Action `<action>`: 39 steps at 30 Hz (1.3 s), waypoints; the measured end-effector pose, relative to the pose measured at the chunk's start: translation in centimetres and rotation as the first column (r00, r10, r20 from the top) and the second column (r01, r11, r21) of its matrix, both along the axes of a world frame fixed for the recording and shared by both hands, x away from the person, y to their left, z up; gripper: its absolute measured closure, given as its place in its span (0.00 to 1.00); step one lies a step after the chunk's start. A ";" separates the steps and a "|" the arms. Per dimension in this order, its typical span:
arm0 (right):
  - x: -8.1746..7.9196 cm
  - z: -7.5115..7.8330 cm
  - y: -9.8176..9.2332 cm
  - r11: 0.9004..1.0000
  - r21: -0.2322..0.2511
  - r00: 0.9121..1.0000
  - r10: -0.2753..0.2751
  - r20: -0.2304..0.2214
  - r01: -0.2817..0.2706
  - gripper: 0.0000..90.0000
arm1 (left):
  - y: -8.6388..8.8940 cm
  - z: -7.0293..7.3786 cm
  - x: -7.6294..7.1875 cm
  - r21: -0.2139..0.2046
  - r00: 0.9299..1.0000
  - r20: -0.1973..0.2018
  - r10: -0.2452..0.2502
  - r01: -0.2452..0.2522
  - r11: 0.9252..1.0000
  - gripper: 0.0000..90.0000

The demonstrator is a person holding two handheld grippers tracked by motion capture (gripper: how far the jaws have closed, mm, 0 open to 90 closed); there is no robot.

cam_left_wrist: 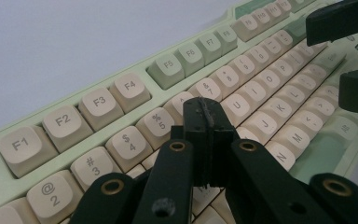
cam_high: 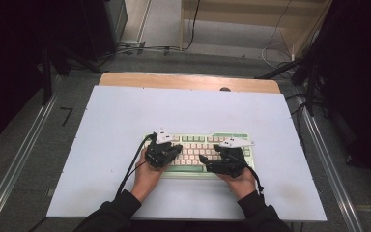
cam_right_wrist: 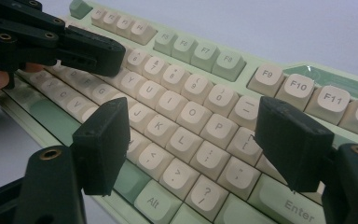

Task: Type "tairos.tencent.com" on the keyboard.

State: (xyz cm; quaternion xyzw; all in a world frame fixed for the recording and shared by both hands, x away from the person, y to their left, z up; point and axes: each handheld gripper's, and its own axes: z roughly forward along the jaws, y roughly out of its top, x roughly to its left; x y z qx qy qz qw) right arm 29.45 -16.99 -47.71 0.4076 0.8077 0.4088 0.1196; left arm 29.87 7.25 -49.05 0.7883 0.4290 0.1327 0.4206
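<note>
1. Table (cam_high: 125,116) — pale sheet over a wooden top, with a bare wood strip along the far edge. Dark floor and cables lie beyond.

2. Keyboard (cam_high: 199,151) — green case, cream keys. It lies flat near the table's near edge, centred between the person's forearms. Its long axis runs left to right across the table, square to the person.

3. Left gripper (cam_high: 160,153) — over the keyboard's left half. In the left gripper view the jaws are pressed together with nothing between them, forming one blunt point. That point (cam_left_wrist: 204,122) sits low over the number row, about at the 6 key, with the 5 key (cam_left_wrist: 157,122) just to its left. Whether the tip touches a cap, I cannot tell.

4. Right gripper (cam_high: 224,161) — over the right half, held at the near edge. Jaws stand wide apart, empty; in the right gripper view (cam_right_wrist: 200,144) they straddle the J-to-bracket stretch from above, no pad on a key.

5. Deciding relation, as a judgement: the keys lie straight below and slightly ahead of both tips, so any press is a short drop, not a reach. The left, shut to a point and lower, looks the readier poker; the right's spread jaws would strike two keys unless closed first.

6. Risk: the shut left tip is wider than the gap between caps — it could catch a neighbour.
</note>
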 end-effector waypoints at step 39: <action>-0.3 0.4 -0.3 1.000 0.007 1.000 -0.024 0.014 0.024 0.43 | 5.9 2.3 -1.8 -0.128 0.971 0.100 0.217 -0.203 0.971 0.34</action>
